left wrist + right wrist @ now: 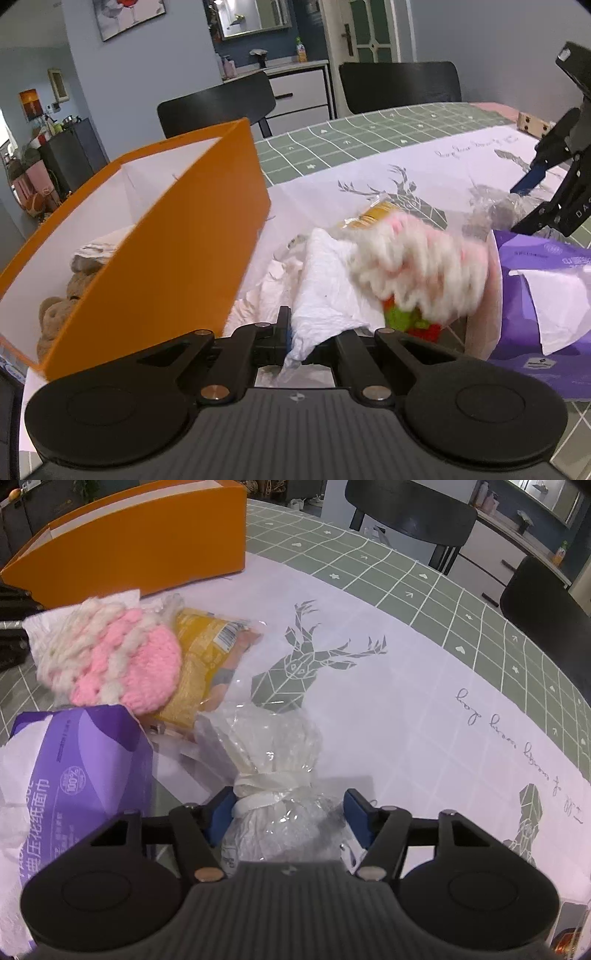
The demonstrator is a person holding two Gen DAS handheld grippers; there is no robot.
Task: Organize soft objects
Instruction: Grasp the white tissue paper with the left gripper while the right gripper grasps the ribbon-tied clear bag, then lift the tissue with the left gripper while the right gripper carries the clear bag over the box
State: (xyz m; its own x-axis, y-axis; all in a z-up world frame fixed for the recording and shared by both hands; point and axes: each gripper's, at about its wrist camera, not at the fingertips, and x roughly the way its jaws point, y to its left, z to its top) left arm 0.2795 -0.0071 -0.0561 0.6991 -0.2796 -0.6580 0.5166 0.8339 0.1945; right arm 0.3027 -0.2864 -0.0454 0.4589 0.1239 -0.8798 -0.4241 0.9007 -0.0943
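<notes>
The left gripper (295, 343) has its two black fingers pressed together on a corner of a white tissue (328, 288), so it is pinching the thin paper. The tissue lies crumpled on the table just right of the orange box (177, 258), and a fluffy pink and white knit hat (110, 657) sits on top of it. The box is open on top with white walls inside, and some soft brown and grey things (62, 302) lie at the bottom — too blurry to name. Behind the hat is a yellow snack packet (201, 653) in clear wrap. On the near right of the hat is a purple pack of tissues (85, 760) with white paper sticking out of it. The right gripper (290, 812) has its blue-padded fingers spread apart, one on each side of a clear plastic bag (273, 746) tied with a white band. The left pad is just beside the bag, but I cannot tell if it is touching, and the right pad is a little apart from it. Everything lies on a tablecloth (406, 709) — white with grey deer in the middle and green squares at the far side. Two black chairs (400, 86) stand at the far edge of the table.
</notes>
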